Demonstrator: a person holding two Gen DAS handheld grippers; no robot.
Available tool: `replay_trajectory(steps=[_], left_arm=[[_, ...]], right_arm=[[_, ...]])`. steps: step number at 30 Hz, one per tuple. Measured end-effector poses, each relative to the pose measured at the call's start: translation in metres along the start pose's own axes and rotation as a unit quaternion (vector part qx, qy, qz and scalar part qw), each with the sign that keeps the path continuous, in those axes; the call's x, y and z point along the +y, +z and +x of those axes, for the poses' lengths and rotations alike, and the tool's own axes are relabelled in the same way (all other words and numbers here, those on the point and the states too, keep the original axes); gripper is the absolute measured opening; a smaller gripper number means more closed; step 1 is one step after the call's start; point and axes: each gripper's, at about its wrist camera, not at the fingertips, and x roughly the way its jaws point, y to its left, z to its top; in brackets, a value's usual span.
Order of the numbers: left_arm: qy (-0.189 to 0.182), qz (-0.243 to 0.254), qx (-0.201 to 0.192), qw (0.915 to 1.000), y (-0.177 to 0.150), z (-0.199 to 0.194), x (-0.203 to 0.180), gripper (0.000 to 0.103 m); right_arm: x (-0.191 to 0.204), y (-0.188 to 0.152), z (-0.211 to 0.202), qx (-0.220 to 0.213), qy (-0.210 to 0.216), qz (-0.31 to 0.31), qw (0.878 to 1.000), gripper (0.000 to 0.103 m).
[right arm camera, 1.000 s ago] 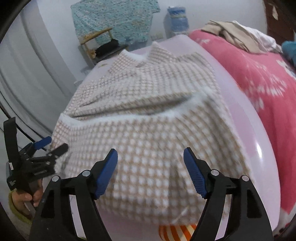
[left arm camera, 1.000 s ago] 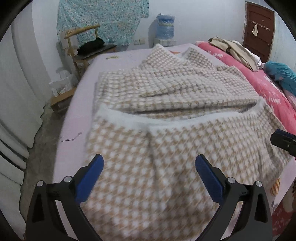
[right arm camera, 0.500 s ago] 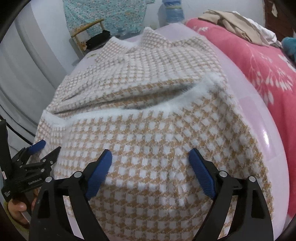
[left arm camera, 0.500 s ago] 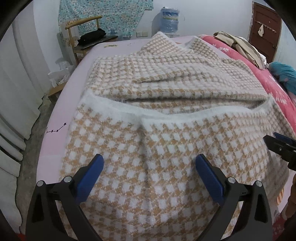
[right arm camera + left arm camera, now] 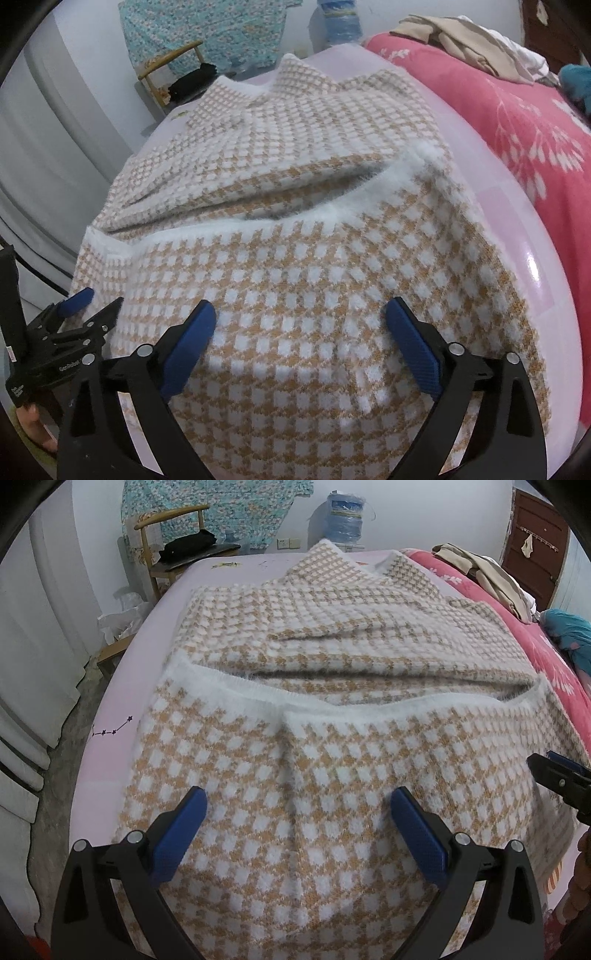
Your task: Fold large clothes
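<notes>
- While both tongs hover above it, a checked tan-and-white sweater lies folded on a pink bed.
- Left tongs gape wide, empty.
- Right tongs, just opening, stand wide, nothing between them.

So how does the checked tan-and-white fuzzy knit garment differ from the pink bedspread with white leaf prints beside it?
The checked tan-and-white knit garment has a small regular check and a fuzzy white hem; the pink bedspread is one colour with white leaf sprigs. The garment is folded, its near part doubled back; the bedspread lies spread out, with beige clothes heaped on it. Both lie on the same bed.
</notes>
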Motion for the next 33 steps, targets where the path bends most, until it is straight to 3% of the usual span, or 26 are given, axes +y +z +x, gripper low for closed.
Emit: replay_trajectory(steps=[4,33], left_arm=[[-0.001,-0.001,0.0,1.0,0.0,-0.0001,0.0002,0.098],[0.007,-0.018,0.027,0.9995,0.0038,0.0016,-0.0003,0.098]], right_arm=[[-0.0019,-0.0006,-0.0013,0.001,0.009,0.002,1.0,0.095],[0.0012,-0.0027,-0.0001,0.013,0.015,0.003,1.0,0.095]])
